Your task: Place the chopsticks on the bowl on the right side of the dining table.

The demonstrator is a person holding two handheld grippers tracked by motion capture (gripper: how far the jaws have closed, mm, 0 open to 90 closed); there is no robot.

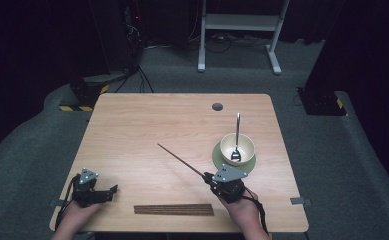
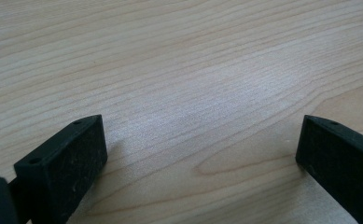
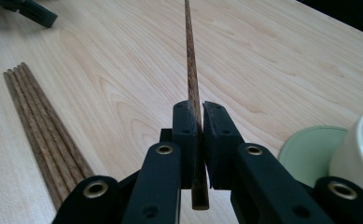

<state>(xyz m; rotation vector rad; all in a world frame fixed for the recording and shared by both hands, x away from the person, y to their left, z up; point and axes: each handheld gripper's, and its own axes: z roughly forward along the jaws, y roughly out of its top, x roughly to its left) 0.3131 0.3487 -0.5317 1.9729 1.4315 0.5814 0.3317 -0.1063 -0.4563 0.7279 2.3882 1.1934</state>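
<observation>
Right tongs (image 3: 198, 135) are clamped tight on one chopstick (image 3: 191, 65), gripping it close to its blunt butt end, so a short stub pokes back behind the pads and nearly the whole length runs out ahead. In the high view that stick (image 1: 179, 159) slants up and away to the left from the right tongs (image 1: 212, 178), its thin tip clear of the table (image 1: 147, 115). Left tongs (image 2: 200, 154) stand wide apart with nothing between the pads, bare wood under them; from above they (image 1: 113, 190) rest near the table's near left corner, well apart from the stick.

Judging by its look, the chopstick is light, stiff, smooth dark wood, tapered. It will not bend or crush, but held so far back it has a long lever ahead of the pads: any knock at the tip could pivot it in the grip, and the slick round shaft may twist or slide. A hold nearer the middle would steady it; the butt hold gives reach.

The remaining sticks (image 1: 173, 209) lie as a flat bundle just left of the right tongs, between the two hands at the near edge. Just to the right of those tongs sits a bowl (image 1: 237, 148) on a green plate (image 1: 219, 159), a spoon (image 1: 236, 137) standing in it.
</observation>
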